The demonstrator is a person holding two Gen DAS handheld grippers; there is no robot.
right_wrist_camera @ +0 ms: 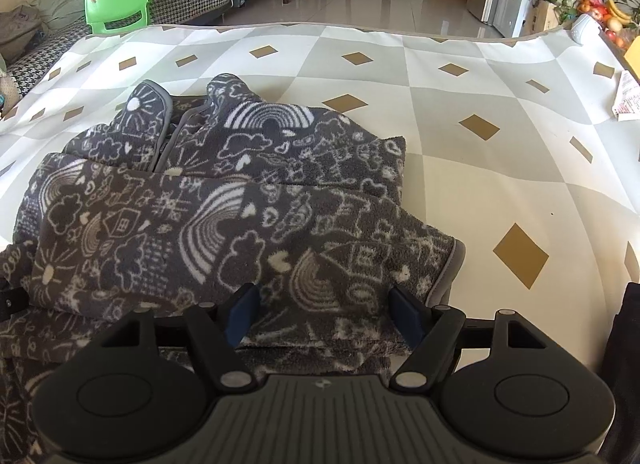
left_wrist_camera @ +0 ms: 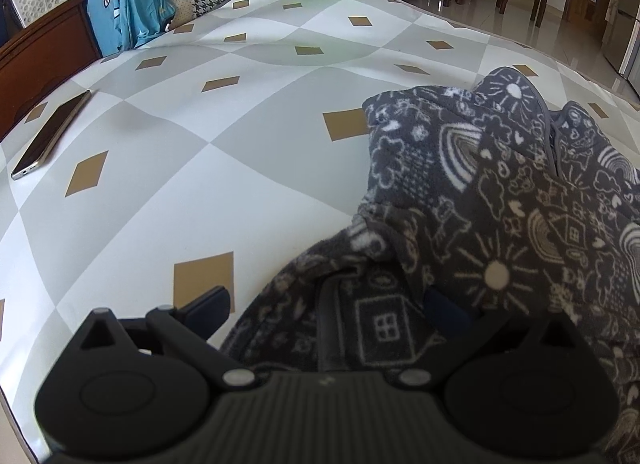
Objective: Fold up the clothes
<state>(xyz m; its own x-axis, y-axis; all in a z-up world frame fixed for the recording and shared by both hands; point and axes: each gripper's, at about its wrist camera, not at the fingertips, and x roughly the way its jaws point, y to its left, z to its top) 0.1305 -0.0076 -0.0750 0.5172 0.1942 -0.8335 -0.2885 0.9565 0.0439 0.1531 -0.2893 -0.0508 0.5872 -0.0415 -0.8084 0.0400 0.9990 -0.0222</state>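
Grey-and-white diamond cloth (right_wrist_camera: 460,168) covers my table; a green chair (right_wrist_camera: 120,0) stands beyond. The fleece garment (right_wrist_camera: 240,192) lies folded on it. My right gripper (right_wrist_camera: 324,308) is spread wide, straddling the fleece hem without pinching; my left gripper (left_wrist_camera: 328,304) gapes over it too.

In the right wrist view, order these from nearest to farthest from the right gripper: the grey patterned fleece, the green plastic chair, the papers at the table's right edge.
1. Grey patterned fleece: between the right gripper fingers, centre-left.
2. Papers: right table edge.
3. Green plastic chair: beyond the table's far edge, upper left.
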